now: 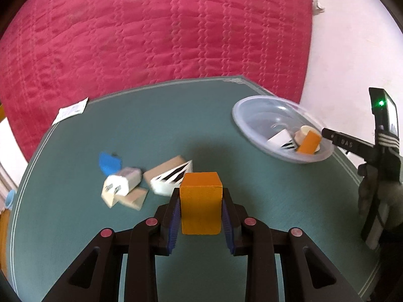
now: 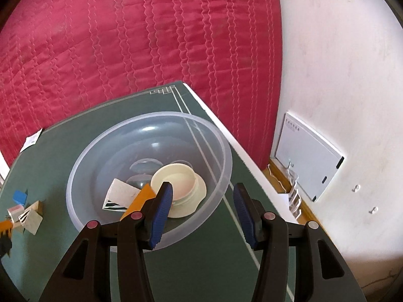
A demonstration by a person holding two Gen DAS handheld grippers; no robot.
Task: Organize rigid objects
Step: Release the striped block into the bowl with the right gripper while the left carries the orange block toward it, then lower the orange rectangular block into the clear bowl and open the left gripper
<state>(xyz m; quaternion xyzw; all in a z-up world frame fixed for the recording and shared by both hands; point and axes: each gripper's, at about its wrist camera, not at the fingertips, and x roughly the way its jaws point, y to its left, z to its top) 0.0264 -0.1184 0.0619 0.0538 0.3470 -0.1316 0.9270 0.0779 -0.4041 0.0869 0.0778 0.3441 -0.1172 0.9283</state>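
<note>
- My left gripper (image 1: 201, 201) is pinching an orange block (image 1: 201, 202) between its blue pads, lifted clear of the green table (image 1: 176, 130)
- Just beyond and to the left of that block lies the loose pile on the table: a white charger plug (image 1: 121, 183), a tan wooden block (image 1: 166, 167) with a black-and-white striped card (image 1: 171, 178) against it, and a blue piece (image 1: 109, 163) further back
- The clear plastic bowl (image 1: 254, 110) sits well off to the right of my left gripper, near the table's far corner; in it are a second orange block (image 1: 308, 142), a cream dish (image 1: 302, 132) and a white card (image 1: 279, 138)
- My right gripper (image 2: 202, 201) hangs over the near rim of the bowl (image 2: 83, 176) with its jaws spread and nothing between them; the left pad (image 2: 162, 214) overlaps the cream dish (image 2: 176, 178) in view, the right pad (image 2: 245, 216) lies outside the rim, above the table (image 2: 201, 264)
- A red quilted cover (image 1: 151, 37) lies behind the table
</note>
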